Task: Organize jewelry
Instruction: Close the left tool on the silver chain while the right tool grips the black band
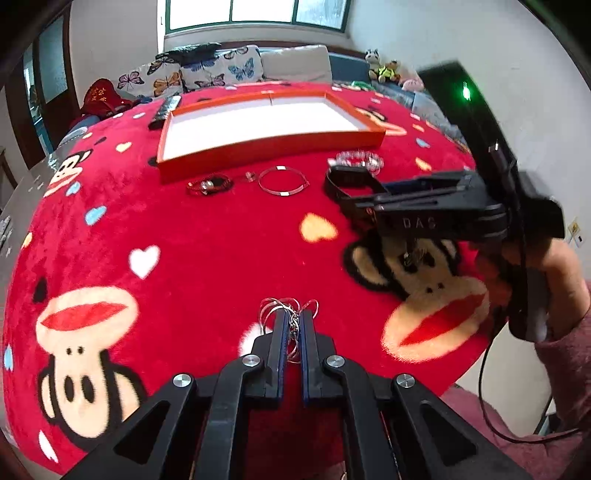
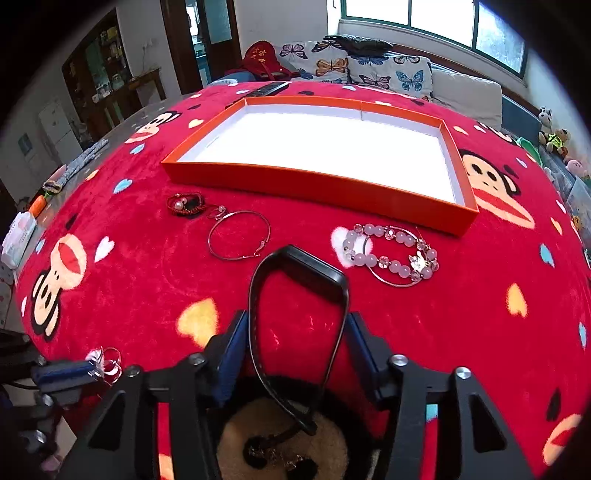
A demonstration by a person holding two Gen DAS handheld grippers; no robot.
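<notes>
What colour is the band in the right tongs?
Black band, clearest in the right wrist view.

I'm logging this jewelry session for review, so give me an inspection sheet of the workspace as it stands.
Surface: red monkey-print blanket.
Job's things: orange tray empty; red cord bracelet, thin bangle and pink bead bracelet lie on the blanket.
Clutter: remote control behind the tray.
Grippers: left gripper shut on silver wire jewelry; right gripper holds black wristband.
Cables: black cable hangs below the right hand.
Surroundings: butterfly-cushion sofa, plush toys, window.
</notes>
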